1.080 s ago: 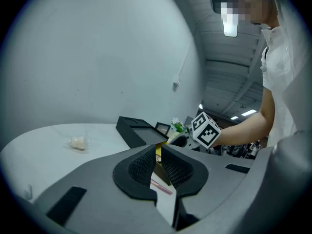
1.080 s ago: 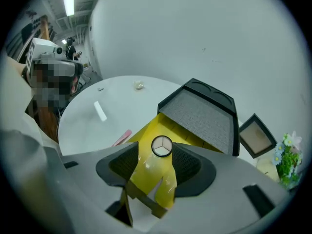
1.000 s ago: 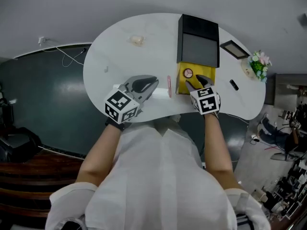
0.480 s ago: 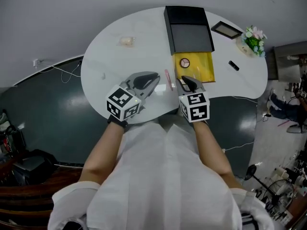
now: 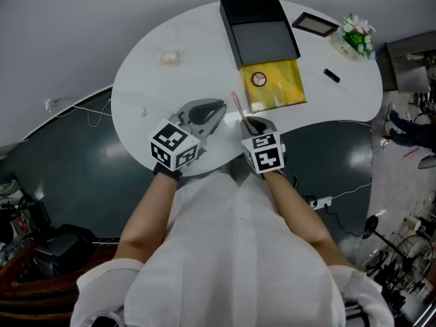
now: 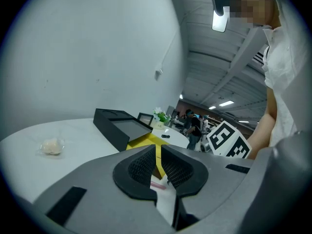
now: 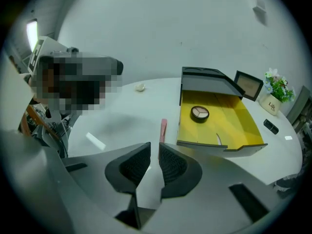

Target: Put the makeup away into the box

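- Your right gripper (image 5: 251, 123) is empty. Its jaws have just been closing and now stand only a narrow slit apart, with nothing between the pads.
- You have brought it back from over the yellow tray (image 5: 285, 88) of the box to the near edge of the table (image 5: 150, 80). Its tips now sit just beside the near end of the pink stick (image 5: 236, 107).
- The round compact (image 5: 259, 79) lies flat on the tray floor, toward the tray's left wall and well apart from both grippers. You can count that piece as put away.
- The pink stick lies on the bare table just outside the tray's left wall, between your two grippers. As far as these views show, it is the one piece of makeup still outside the box.
- Your left gripper (image 5: 218, 108) has hardly shifted. Its jaws are pressed together on nothing, and it sits on the other side of the stick.
- With the slit that narrow, you probably cannot get around the stick. Spread the right jaws first, then come down across its middle.
- The stick is slim and may roll or skid on the smooth top if a pad nudges it.
- The black lid (image 5: 262, 39) stands open behind the tray, so the way in looks unobstructed.
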